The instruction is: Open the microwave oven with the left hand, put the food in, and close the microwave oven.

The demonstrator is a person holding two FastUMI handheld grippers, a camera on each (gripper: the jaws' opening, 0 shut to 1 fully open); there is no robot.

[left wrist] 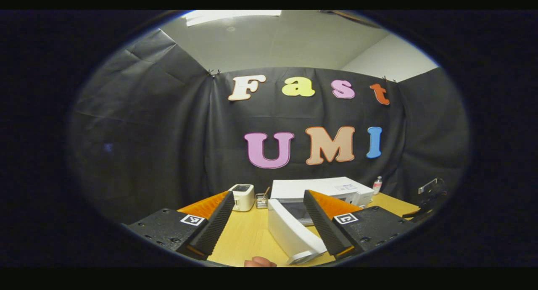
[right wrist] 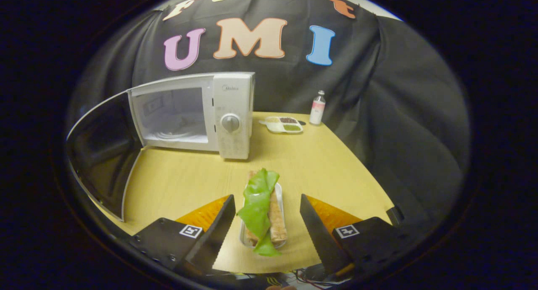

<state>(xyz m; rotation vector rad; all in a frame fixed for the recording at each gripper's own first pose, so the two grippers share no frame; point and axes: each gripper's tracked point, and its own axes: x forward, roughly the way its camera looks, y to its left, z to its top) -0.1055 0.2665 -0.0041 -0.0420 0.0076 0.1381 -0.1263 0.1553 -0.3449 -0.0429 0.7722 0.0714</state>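
Yellow wooden table (right wrist: pixel 319 164) inside a black-draped booth. Microwave (right wrist: pixel 233 113) at the back, door (right wrist: pixel 101 155) swung wide open. Food tray (right wrist: pixel 262 210) — bread under green leaf — between right gripper (right wrist: pixel 267 222) fingers, spread, not touching. Left gripper (left wrist: pixel 269 222) spread too, empty, beside the door.

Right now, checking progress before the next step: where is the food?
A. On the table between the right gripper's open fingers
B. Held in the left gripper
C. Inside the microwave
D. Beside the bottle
A: the food lies on the table between the right gripper's spread fingers, untouched, with the microwave open behind.
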